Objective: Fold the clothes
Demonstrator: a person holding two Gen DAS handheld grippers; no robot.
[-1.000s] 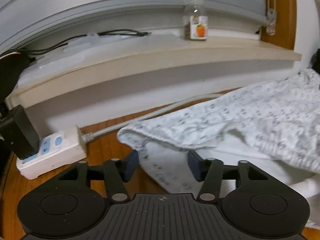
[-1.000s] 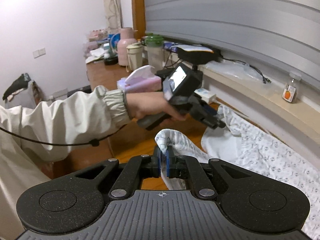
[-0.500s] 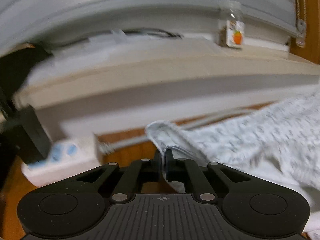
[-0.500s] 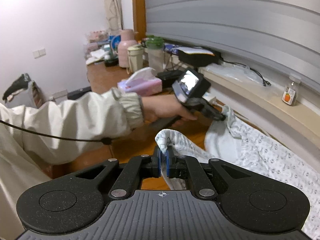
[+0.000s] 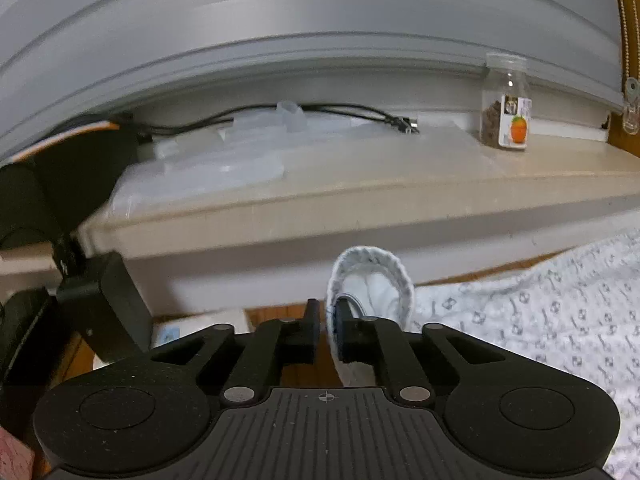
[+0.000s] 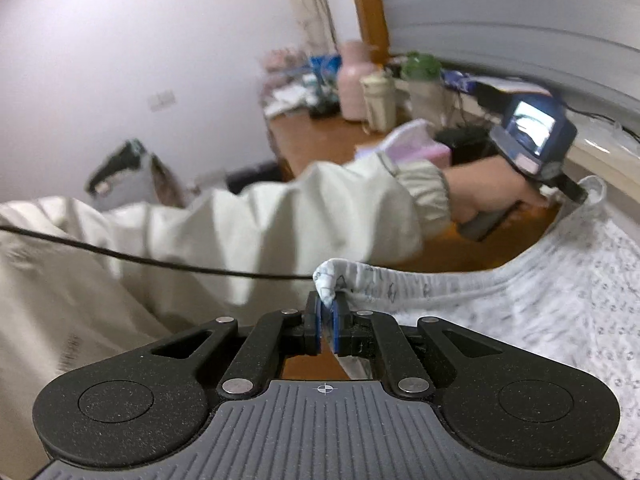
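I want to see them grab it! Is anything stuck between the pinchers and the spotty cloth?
No. Both the left gripper and the right gripper are pinching the patterned garment directly at its hem.

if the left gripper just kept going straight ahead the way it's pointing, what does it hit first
Probably the front edge of the beige ledge dead ahead, past the patterned garment corner the left gripper is pinching. Depth is hard to judge through the fisheye.

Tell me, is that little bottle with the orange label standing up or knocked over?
Standing upright. The bottle sits on its base on the ledge, cap on top, with dark contents filling roughly its lower half.
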